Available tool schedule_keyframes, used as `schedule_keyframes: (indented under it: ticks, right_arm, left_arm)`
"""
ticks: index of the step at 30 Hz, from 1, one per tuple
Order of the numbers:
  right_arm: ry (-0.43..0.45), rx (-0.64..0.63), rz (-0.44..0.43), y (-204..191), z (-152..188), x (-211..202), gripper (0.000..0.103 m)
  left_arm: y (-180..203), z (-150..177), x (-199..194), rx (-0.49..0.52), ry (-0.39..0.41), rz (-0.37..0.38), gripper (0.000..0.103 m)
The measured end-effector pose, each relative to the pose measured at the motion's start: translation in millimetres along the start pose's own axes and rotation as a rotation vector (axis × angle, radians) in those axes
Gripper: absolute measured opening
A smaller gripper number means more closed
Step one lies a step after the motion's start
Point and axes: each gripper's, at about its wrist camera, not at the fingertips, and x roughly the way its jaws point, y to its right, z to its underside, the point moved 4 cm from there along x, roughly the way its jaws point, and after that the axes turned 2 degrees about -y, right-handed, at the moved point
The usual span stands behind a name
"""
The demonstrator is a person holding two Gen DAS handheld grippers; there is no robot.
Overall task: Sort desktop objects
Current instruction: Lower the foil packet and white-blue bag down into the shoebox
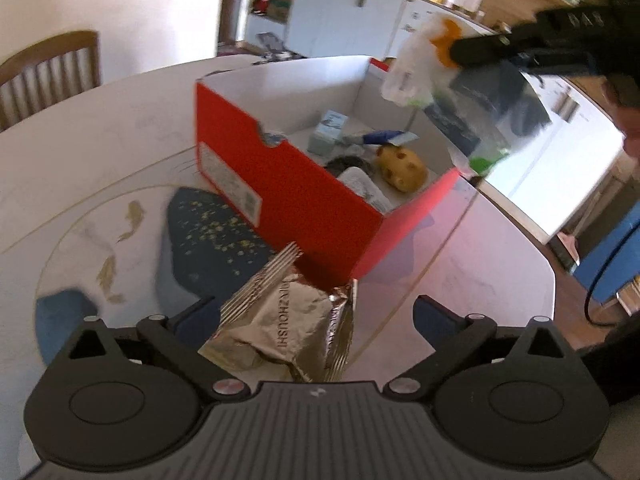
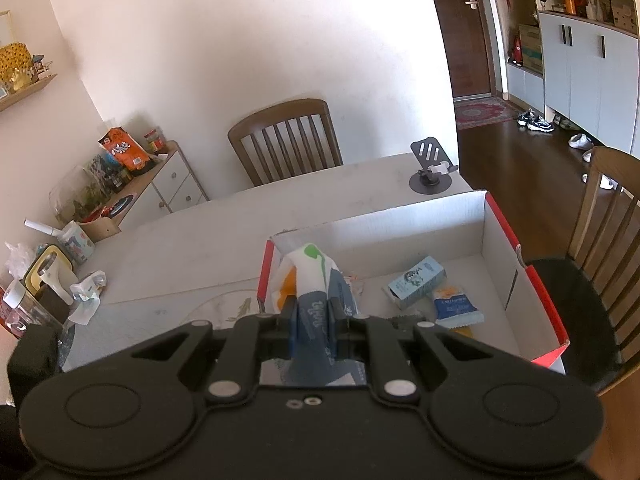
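Observation:
My left gripper [image 1: 314, 312] is open wide, low over the table [image 1: 80, 152]. A crumpled silver foil packet [image 1: 280, 320] lies between its fingers, which do not press on it. Just beyond the packet stands an open red shoebox [image 1: 288, 196] with a white inside [image 2: 400, 210]. My right gripper [image 2: 312, 308] is shut on a blue, white and green soft packet [image 2: 316, 276] and holds it above the box's near corner. In the left wrist view that right gripper [image 1: 452, 52] hangs over the box's far right side, with the packet [image 1: 480, 120] dangling from it.
The box holds a light-blue carton [image 2: 416, 282], a small blue-and-white sachet [image 2: 454, 306] and a potato-shaped toy [image 1: 402, 168]. A dark blue speckled mat [image 1: 212, 232] lies left of the box. A phone stand [image 2: 430, 168], wooden chairs [image 2: 284, 136] and clutter [image 2: 48, 280] ring the table.

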Motion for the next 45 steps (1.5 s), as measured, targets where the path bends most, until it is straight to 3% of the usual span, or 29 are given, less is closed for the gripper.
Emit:
schedule_keyframes:
  ticks: [12,21,26,28,35,36,38,45]
  right_arm:
    - [-0.01,-0.029,0.008,-0.1,-9.9,2.5,0.013]
    - [-0.019,-0.028,0.019,5.6,-12.0,4.6,0.013]
    - [-0.018,-0.024,0.023,8.3,-13.3,6.3,0.013]
    - [-0.018,-0.024,0.023,7.6,-13.7,7.2,0.013]
    - [-0.02,-0.025,0.02,9.6,-15.1,9.9,0.013]
    - [-0.02,-0.025,0.019,10.0,-15.3,10.2,0.013]
    - [-0.02,-0.026,0.017,11.0,-16.0,11.1,0.013]
    - [-0.019,-0.027,0.013,10.8,-17.1,12.4,0.013]
  left_arm:
    - [9.6,-6.1,47.2,0.205,-0.032,-0.003,0.103]
    - [-1.9,3.5,71.7,0.229,-0.115,-0.015,0.103]
    - [-11.4,6.0,67.5,0.186,-0.082,-0.028,0.102]
    - [-13.6,7.3,65.4,0.176,-0.078,-0.02,0.093]
    - [-20.8,10.1,57.5,0.124,-0.056,-0.017,0.08]
    - [-19.2,10.9,56.0,0.121,-0.049,-0.022,0.077]
    - [-15.4,11.6,52.4,0.102,-0.04,0.003,0.059]
    - [-2.6,13.0,44.2,0.051,-0.009,-0.02,0.048]
